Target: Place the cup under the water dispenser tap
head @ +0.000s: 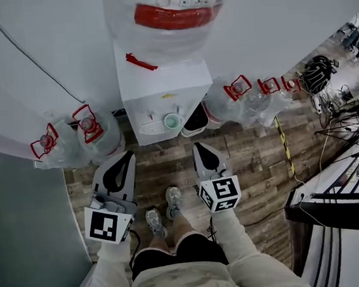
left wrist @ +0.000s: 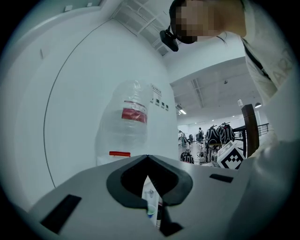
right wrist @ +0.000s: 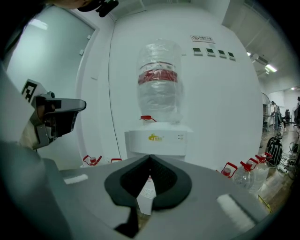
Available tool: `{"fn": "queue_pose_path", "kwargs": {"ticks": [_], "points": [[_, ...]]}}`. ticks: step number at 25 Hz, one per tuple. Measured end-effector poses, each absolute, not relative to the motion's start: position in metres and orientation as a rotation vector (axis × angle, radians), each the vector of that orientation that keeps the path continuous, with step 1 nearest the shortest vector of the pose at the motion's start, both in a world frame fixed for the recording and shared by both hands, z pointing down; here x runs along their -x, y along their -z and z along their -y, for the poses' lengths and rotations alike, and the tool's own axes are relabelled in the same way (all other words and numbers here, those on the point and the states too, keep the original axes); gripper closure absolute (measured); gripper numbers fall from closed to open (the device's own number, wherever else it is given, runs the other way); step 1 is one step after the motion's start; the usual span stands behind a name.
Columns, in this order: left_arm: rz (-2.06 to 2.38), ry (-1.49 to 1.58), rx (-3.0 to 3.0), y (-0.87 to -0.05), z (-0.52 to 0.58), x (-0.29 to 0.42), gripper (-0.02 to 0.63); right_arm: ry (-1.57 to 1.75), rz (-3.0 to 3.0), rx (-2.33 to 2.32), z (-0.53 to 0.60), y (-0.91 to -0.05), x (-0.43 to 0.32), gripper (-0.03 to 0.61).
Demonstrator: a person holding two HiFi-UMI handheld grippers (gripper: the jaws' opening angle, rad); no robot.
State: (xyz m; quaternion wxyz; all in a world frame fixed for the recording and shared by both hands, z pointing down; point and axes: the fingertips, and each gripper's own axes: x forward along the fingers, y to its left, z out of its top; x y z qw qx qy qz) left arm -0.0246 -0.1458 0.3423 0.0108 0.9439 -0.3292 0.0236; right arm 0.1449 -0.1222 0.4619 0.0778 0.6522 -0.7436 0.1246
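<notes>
Since the cup already sits at the water dispenser, left gripper and right gripper, fingers closed and empty, should avoid nudging it.

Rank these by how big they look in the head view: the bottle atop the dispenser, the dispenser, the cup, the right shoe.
1. Bottle, though it is nearest the camera.
2. Dispenser.
3. Right shoe and cup: about alike, so unranked.
</notes>
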Motion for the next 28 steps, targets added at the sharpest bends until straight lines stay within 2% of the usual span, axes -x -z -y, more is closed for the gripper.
{"fn": "queue_pose_path", "kwargs": {"ticks": [28], "points": [[0.954, 0.064, -3.066, -0.234, 0.083, 0.045, 0.609, -0.101, 2.292, -2.048, 0.045, -0.293, -0.112, 0.569]]}}
